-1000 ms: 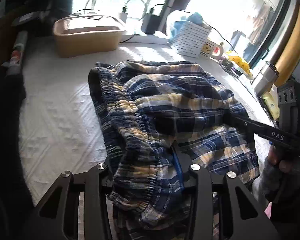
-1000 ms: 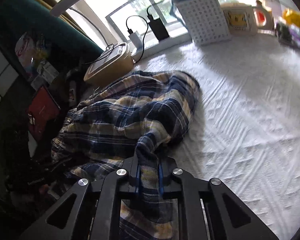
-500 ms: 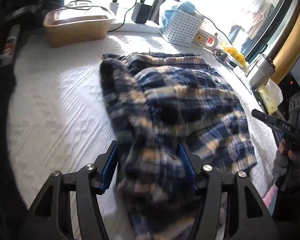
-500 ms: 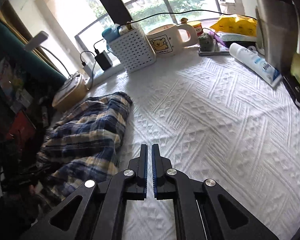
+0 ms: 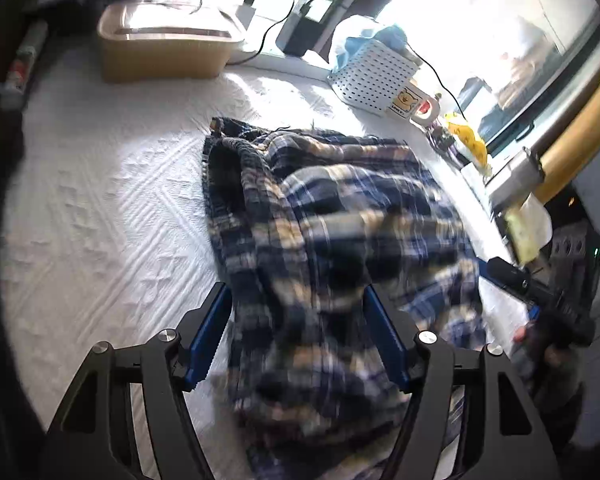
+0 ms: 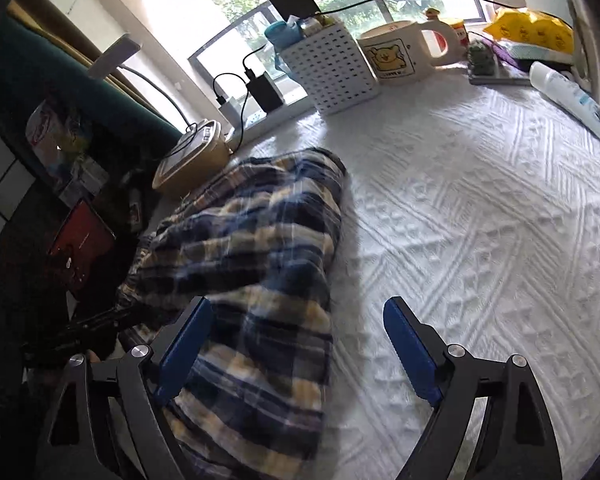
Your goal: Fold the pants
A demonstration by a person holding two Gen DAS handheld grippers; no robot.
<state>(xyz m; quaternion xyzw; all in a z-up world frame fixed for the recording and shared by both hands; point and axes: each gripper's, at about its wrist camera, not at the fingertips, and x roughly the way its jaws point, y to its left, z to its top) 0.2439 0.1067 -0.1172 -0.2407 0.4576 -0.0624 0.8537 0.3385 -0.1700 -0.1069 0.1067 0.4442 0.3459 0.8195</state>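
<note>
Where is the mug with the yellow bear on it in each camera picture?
Left wrist view: the bear mug sits upper right, beside the white basket.
Right wrist view: the bear mug sits at top, right of centre, beside the white basket.
Shared landmark: the plaid pants.

soft plaid cloth pants (image 5: pixel 340 240) lie rumpled on a white bedspread (image 6: pixel 480 220) of matt woven cloth with raised ridges. at upper centre of the right wrist view, a perforated plastic basket (image 6: pixel 332 72) and a glossy, apparently ceramic mug (image 6: pixel 396 54). the left gripper (image 5: pixel 298 336) is matt black with ribbed blue pads (image 5: pixel 208 340).
</note>
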